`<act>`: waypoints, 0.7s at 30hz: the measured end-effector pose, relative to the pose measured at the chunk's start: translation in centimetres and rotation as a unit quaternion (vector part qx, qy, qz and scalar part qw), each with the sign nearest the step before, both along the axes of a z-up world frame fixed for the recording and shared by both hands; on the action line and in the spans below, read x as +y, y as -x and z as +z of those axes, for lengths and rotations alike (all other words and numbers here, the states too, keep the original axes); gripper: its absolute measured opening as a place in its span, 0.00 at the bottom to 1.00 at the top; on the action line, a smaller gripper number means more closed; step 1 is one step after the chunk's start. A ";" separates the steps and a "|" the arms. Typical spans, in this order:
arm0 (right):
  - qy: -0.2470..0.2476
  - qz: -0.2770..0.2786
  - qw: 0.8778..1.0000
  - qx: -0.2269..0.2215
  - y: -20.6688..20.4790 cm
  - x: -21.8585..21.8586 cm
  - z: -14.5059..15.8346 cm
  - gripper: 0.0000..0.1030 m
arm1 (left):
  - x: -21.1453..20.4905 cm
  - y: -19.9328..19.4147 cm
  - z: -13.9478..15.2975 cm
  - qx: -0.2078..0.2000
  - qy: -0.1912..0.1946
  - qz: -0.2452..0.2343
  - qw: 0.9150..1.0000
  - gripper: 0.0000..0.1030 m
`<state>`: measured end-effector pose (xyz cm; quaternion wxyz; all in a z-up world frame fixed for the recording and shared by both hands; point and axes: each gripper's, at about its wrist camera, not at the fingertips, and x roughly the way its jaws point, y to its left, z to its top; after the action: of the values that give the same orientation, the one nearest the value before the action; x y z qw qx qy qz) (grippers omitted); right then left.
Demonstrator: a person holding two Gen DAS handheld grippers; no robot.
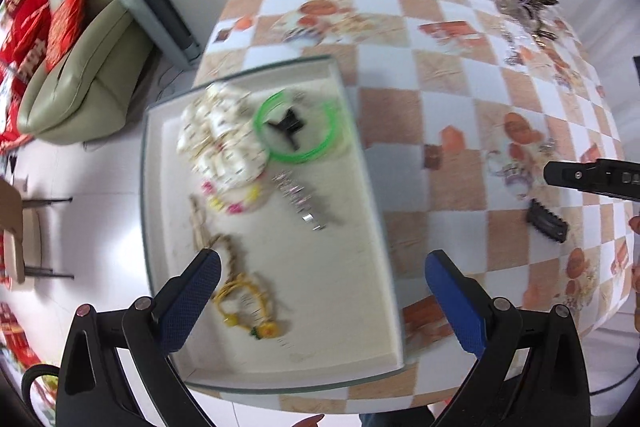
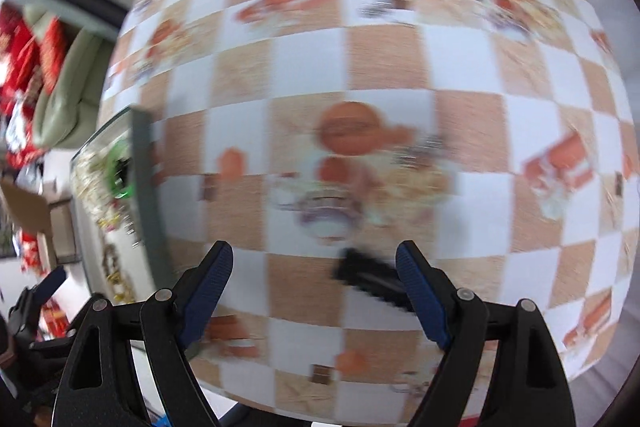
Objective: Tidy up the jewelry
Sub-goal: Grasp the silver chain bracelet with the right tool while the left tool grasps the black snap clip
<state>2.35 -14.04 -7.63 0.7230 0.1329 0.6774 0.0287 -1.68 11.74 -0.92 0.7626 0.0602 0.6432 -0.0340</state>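
tray [image 1: 368, 187]: several pieces in | worktop [image 1: 400, 75]: black clip [image 2: 372, 277], far pile left | left tool [image 1: 320, 301] wide, empty | right tool [image 2: 314, 293] wide, empty

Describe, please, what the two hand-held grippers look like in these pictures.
Both are alike. The left hand-held gripper and the right hand-held gripper each have a black plastic frame with triangular cut-outs, round silver pivot pins, and two fingers faced with dark blue, finely textured pads. No cables, labels or sleeves can be made out.
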 end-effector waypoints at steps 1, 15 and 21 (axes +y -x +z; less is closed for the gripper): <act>0.004 -0.007 1.000 0.001 0.0 -0.8 -0.2 0.83 | -0.6 -0.2 0.1 0.000 0.002 -0.005 1.000 1.00; 0.026 -0.024 0.999 0.006 -1.1 -6.4 -2.4 0.83 | -8.5 0.0 -2.6 0.051 0.045 -0.034 0.997 1.00; 0.036 0.010 0.999 -0.011 -2.5 -5.1 -3.2 0.73 | -10.3 0.7 -4.7 0.077 0.066 -0.028 0.994 1.00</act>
<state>4.82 -19.16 -10.80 0.7344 0.0996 0.6713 0.0133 -2.36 1.41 -5.60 0.7117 0.0247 0.6945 -0.1028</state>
